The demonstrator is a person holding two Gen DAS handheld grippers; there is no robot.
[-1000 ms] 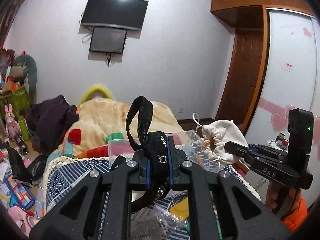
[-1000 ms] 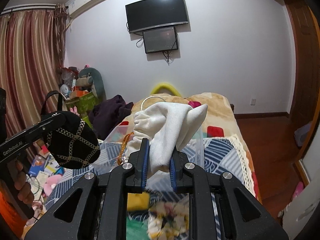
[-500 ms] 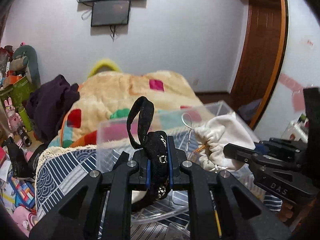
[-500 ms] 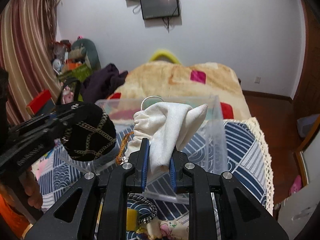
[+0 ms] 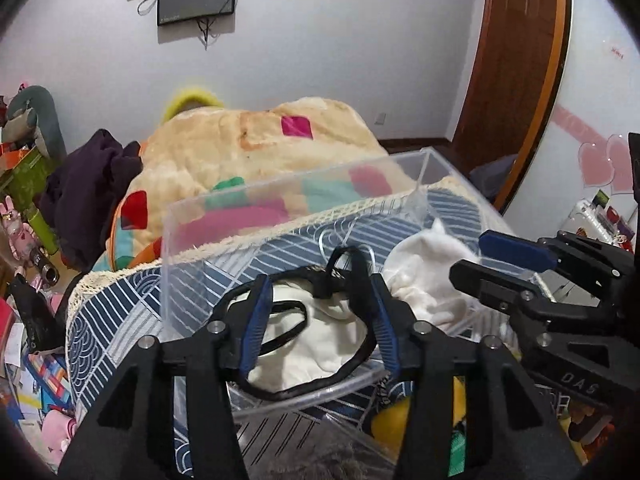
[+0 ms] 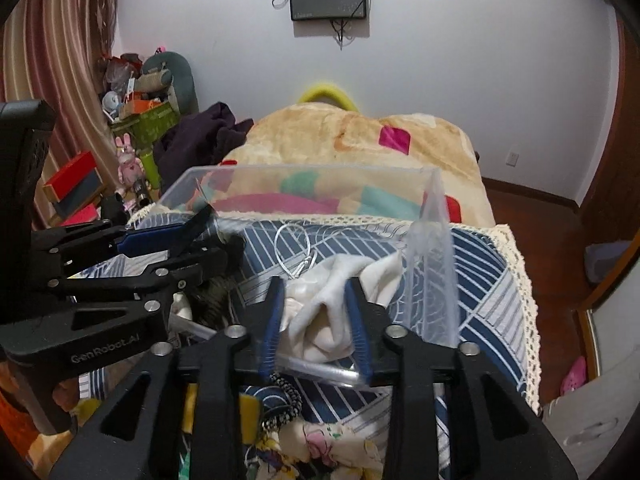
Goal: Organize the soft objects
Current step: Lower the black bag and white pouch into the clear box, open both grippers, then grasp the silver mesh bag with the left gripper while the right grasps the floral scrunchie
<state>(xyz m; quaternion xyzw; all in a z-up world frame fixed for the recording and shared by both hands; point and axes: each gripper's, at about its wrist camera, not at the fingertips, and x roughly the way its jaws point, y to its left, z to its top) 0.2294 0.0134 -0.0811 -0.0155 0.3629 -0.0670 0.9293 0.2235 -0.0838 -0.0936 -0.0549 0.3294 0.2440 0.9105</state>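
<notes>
Both grippers hover over the clear plastic bin (image 5: 200,240) on the bed. The left gripper (image 5: 320,312) stands spread, empty, above the black pouch (image 5: 340,272); the right gripper (image 6: 316,312) gapes around the limp white drawstring bag (image 6: 320,312), apparently released. Both are light and floppy; pinch bunched cloth. The pouch's body is mostly hidden.

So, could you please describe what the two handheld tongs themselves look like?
Both the left tongs and the right tongs are matte black plastic with blue ribbed pads and silver screws. White lettering marks their bodies. An orange sleeve shows at the left hand.
</notes>
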